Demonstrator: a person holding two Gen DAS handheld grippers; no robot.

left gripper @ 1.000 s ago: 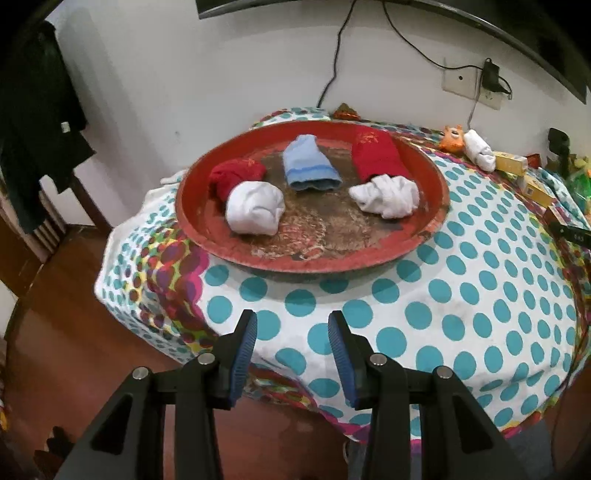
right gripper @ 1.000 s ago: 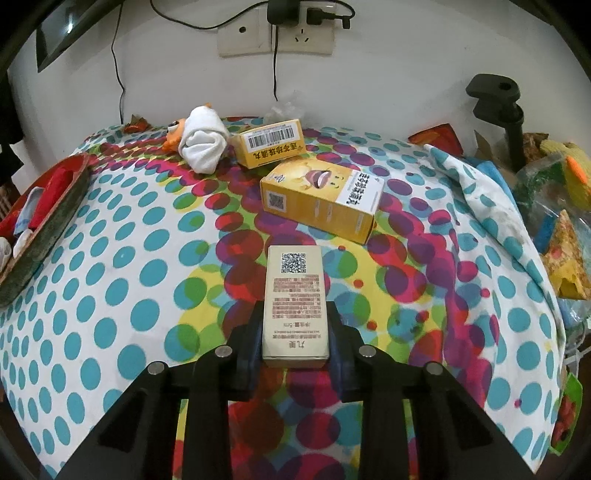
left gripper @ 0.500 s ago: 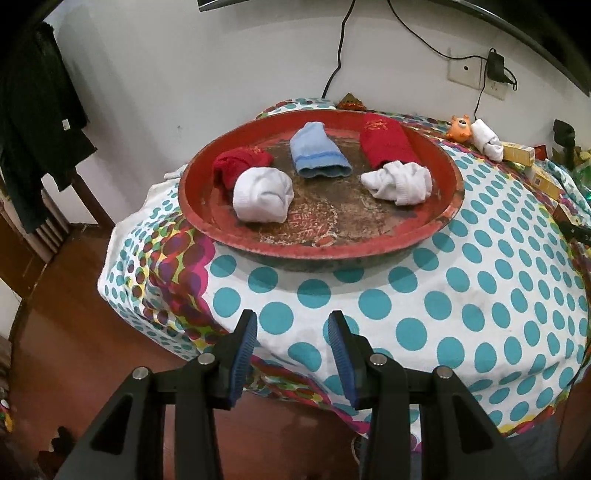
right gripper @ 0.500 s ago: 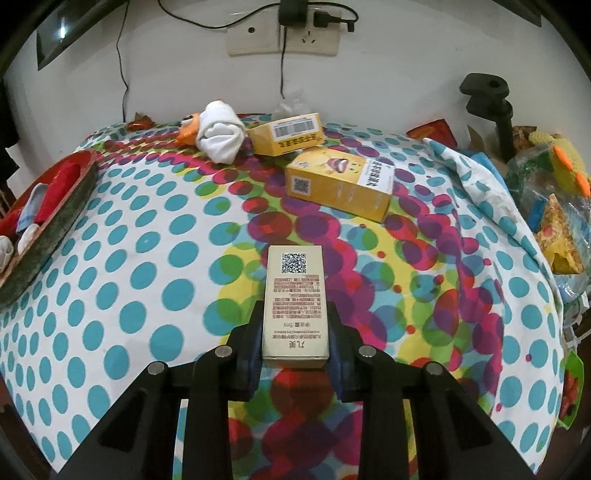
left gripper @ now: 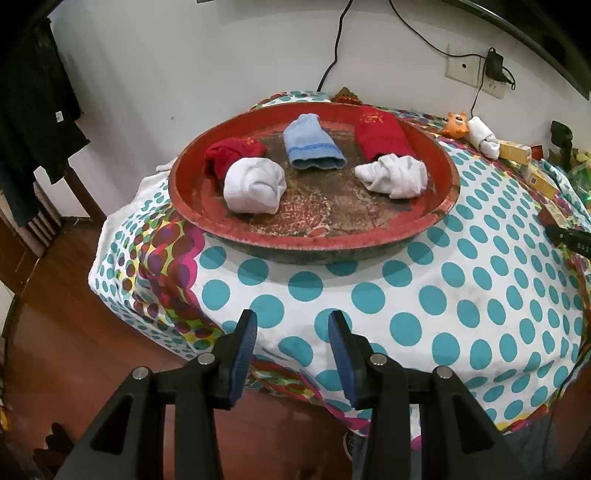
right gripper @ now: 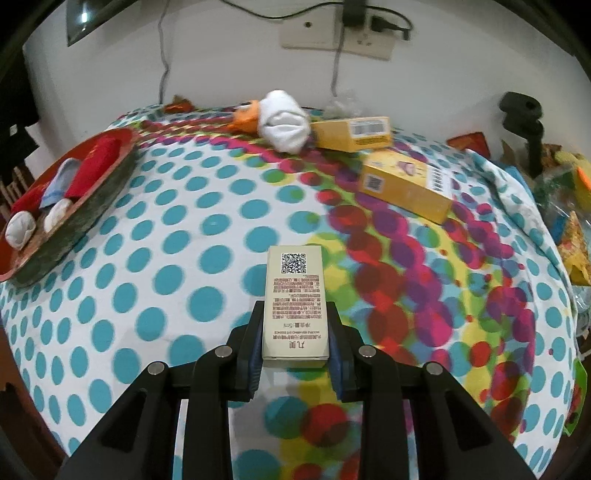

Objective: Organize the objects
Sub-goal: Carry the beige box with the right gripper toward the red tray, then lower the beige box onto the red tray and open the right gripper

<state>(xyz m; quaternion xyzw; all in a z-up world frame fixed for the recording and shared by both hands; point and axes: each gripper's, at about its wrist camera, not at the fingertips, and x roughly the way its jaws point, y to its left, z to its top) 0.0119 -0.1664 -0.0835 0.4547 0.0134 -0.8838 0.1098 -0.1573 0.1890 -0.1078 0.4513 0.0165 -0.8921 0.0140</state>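
My right gripper [right gripper: 294,332] is shut on a small cream box [right gripper: 295,302] with a QR code, held above the dotted tablecloth. My left gripper [left gripper: 291,338] is open and empty at the table's near edge. A round red tray [left gripper: 439,206] holds rolled socks: two white [left gripper: 255,184], two red [left gripper: 382,138] and a blue one [left gripper: 312,147]. The tray also shows at the left of the right wrist view [right gripper: 110,184]. Two yellow boxes [right gripper: 404,186] and a white sock roll [right gripper: 284,125] lie at the table's far side.
An orange toy [right gripper: 245,116] sits beside the white sock roll. A black stand [right gripper: 524,125] and coloured clutter [right gripper: 572,206] are at the table's right. The wall with sockets and cables [right gripper: 334,35] is behind. Dark clothes [left gripper: 33,110] hang at left above wooden floor.
The right gripper has pulled back and turned left with the cream box, so the tray shows more. The left gripper has drifted back and left from the tray.
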